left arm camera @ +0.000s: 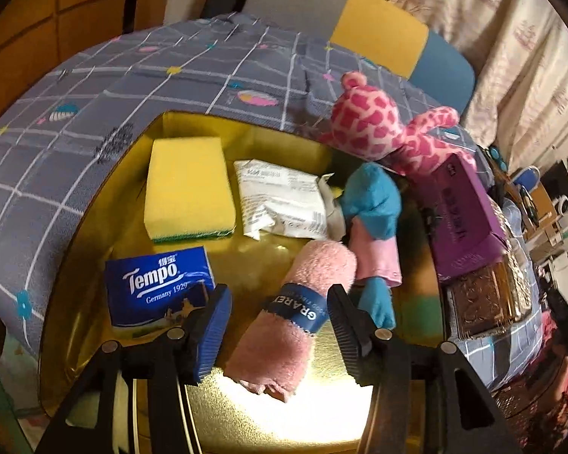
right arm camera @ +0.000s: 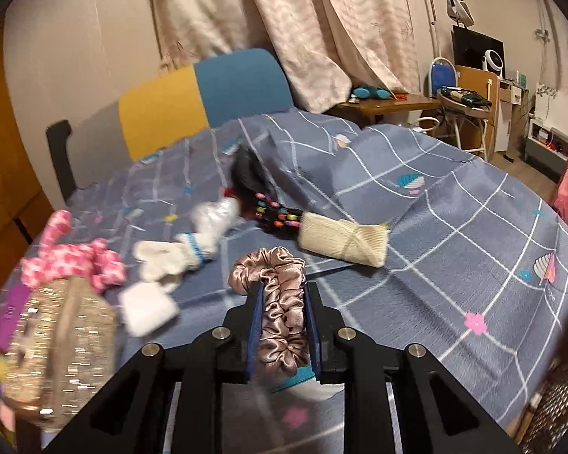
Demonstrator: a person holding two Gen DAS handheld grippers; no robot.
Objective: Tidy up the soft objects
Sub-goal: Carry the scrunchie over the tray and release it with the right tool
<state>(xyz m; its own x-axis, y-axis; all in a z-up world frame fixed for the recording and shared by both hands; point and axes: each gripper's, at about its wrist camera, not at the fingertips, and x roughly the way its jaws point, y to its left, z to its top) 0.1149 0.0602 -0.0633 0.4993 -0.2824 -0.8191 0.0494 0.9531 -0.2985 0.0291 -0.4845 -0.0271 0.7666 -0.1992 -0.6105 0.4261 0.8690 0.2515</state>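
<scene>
Left gripper (left arm camera: 280, 325): jaws stood partly apart, straddling a rolled pink towel (left arm camera: 284, 321) with a dark blue paper band; a gap showed between each pad and the roll, so the towel lay free on the floor of a gold-lined box (left arm camera: 94, 265). Just left of the blue finger (left arm camera: 212, 333) lay a blue Tempo tissue pack (left arm camera: 159, 287). Farther into the box sat a yellow sponge (left arm camera: 187, 196) with a green underside, and beside it a white wipes packet (left arm camera: 284, 200). A blue-and-pink soft toy (left arm camera: 375, 227) lay against the towel's far end. A pink spotted plush (left arm camera: 382, 128) leaned over the box's far rim, next to a purple carton (left arm camera: 465, 215). The box rested on a grey grid-patterned bedsheet (left arm camera: 94, 113).

Right gripper (right arm camera: 282, 321): jaws closed tight on a bronze satin scrunchie (right arm camera: 276, 302), which was pinched between the pads and bulged out above and below them. Beyond it on the bedsheet lay a cream knitted roll (right arm camera: 344, 242), a white sock with a blue stripe (right arm camera: 178, 257), a beaded black item (right arm camera: 276, 215) and a folded white cloth (right arm camera: 147, 310). At far left stood a glittery pouch (right arm camera: 56, 344), blurred, with the pink plush behind it.
</scene>
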